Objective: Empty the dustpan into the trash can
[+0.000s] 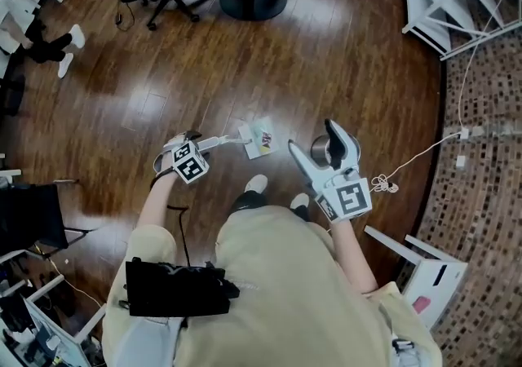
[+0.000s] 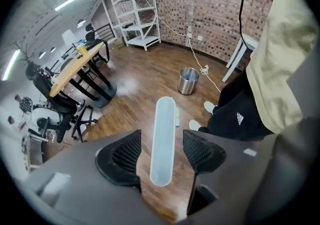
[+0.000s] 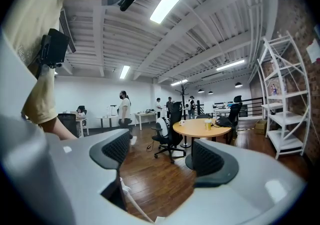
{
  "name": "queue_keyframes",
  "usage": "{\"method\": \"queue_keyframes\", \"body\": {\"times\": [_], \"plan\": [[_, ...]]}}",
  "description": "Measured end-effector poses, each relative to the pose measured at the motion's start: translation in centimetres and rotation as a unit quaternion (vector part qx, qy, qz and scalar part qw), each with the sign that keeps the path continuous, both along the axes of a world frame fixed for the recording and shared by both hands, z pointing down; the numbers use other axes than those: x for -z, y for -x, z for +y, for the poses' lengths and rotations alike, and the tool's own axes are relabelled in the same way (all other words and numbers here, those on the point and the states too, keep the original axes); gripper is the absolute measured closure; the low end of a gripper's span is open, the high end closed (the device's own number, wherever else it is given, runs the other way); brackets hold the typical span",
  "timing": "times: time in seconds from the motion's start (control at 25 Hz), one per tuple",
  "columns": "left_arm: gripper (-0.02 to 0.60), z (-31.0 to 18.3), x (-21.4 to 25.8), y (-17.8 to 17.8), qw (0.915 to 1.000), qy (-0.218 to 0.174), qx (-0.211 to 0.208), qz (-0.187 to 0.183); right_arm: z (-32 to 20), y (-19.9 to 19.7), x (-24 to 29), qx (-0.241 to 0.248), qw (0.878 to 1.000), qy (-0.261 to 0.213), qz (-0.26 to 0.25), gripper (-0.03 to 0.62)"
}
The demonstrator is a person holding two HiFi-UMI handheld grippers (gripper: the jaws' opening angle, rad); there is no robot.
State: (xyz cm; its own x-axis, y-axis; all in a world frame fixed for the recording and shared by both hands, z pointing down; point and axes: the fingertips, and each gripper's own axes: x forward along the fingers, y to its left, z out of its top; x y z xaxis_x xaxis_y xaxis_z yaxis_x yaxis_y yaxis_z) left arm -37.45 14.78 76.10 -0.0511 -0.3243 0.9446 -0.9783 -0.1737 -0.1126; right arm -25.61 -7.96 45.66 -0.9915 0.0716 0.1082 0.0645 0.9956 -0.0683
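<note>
Reaching for the dustpan [image 1: 259, 137] lying on the wooden floor [image 1: 326, 55].
Its long white handle [image 2: 164, 124] stands untouched between the half-open jaws of the left gripper [image 2: 161, 155]; centre it, squeeze firmly, then lift level toward the steel trash can [image 2: 188, 80] nearby. The right gripper [image 3: 165, 156] is narrowly parted and empty.

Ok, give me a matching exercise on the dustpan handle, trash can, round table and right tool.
1 dustpan handle
2 trash can
3 round table
4 right tool

A open, nothing between its jaws
B between the open jaws of the left tool
C shiny metal, standing upright
D light wooden top

Pairs: 1-B, 2-C, 3-D, 4-A
</note>
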Motion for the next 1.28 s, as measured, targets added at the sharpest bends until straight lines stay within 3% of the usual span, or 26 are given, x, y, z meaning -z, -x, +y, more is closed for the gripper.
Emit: {"method": "queue_keyframes", "body": {"times": [0.28, 0.48, 0.64, 0.76, 0.84, 1.0, 1.12, 1.28], "plan": [[0.341, -0.5, -5.3, 0.4, 0.9993, 0.038, -0.007, 0.004, -1.3, -0.5, -0.3, -0.024, 1.000, -0.002, 0.002, 0.197], [0.460, 0.3, -8.8, 0.8, 0.9971, 0.061, -0.011, -0.045, -2.0, -1.2, -0.5, -0.028, 1.000, -0.004, 0.002, 0.197], [0.509, -0.2, -8.6, 0.3, 0.9969, 0.061, -0.027, -0.043, -2.3, -1.2, -0.1, -0.026, 1.000, -0.006, -0.003, 0.197], [0.581, -1.8, -7.4, -0.2, 0.9984, 0.039, -0.013, -0.038, -2.5, -1.0, 0.4, -0.021, 1.000, -0.004, -0.014, 0.197], [0.581, -3.3, -5.9, -0.1, 0.9991, 0.017, 0.018, -0.035, -2.7, -1.0, 0.8, -0.018, 1.000, -0.003, -0.023, 0.197], [0.581, -6.2, -1.9, 0.7, 0.9980, -0.017, 0.042, -0.043, -3.0, -1.1, 1.3, -0.012, 0.999, 0.001, -0.038, 0.197], [0.581, -6.9, 0.8, 1.0, 0.9977, -0.014, 0.046, -0.047, -3.0, -1.5, 2.0, -0.006, 0.999, 0.006, -0.048, 0.197], [0.581, -6.7, 3.8, 0.3, 0.9977, 0.013, 0.011, -0.066, -3.5, -2.6, 3.0, -0.004, 0.998, 0.012, -0.066, 0.197]]}}
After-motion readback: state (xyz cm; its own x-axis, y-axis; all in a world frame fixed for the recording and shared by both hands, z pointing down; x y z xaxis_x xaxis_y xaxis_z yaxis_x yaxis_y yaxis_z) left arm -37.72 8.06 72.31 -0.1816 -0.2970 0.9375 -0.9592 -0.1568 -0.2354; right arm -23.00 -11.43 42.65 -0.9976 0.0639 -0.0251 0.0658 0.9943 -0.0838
